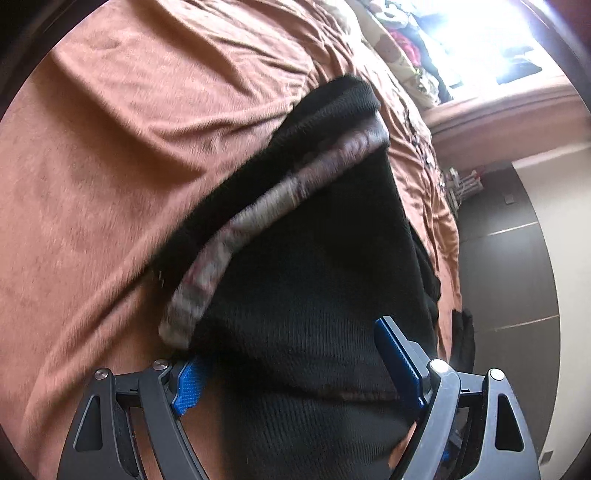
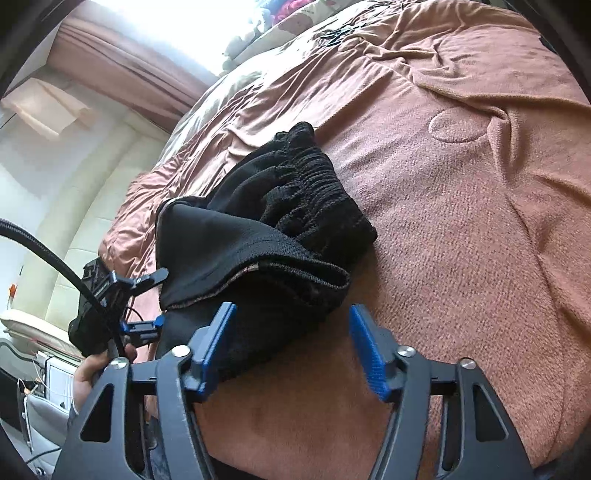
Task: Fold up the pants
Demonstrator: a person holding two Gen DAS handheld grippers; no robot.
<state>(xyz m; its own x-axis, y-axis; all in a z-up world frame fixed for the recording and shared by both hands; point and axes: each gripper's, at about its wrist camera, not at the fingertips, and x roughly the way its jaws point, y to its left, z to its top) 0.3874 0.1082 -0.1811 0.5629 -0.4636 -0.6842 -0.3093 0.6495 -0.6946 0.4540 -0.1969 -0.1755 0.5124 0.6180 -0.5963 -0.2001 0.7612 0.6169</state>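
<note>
Black pants (image 2: 266,236) are seen lying in a bunched, partly folded heap on a bed covered by a rust-brown blanket (image 2: 461,229). In the right wrist view the gathered elastic waistband (image 2: 314,181) is turned toward the middle of the bed, and a smoother fold of the fabric is laid over the rest, toward the bed's left edge. In the left wrist view, which is blurred, a pale patterned stripe (image 1: 258,218) is seen running along the black cloth.

The left claw (image 1: 295,365) is held spread wide over the pants. Black fabric fills the gap between its blue pads (image 1: 397,354), and one pad is partly hidden by the cloth. No pinch can be made out; whether the pads touch the cloth cannot be told.

The right claw (image 2: 291,347) is held half spread at the near end of the heap. Its left pad (image 2: 218,332) is set against the edge of the black fabric, while its right pad stands apart over bare blanket; nothing is pinched.

The left claw and the hand (image 2: 92,365) that holds it are also visible at the left of the right wrist view, just beside the pants, with a black cable (image 2: 55,258) arching above. Pillows (image 2: 266,33) and a bright window are seen beyond the far edge of the bed.
</note>
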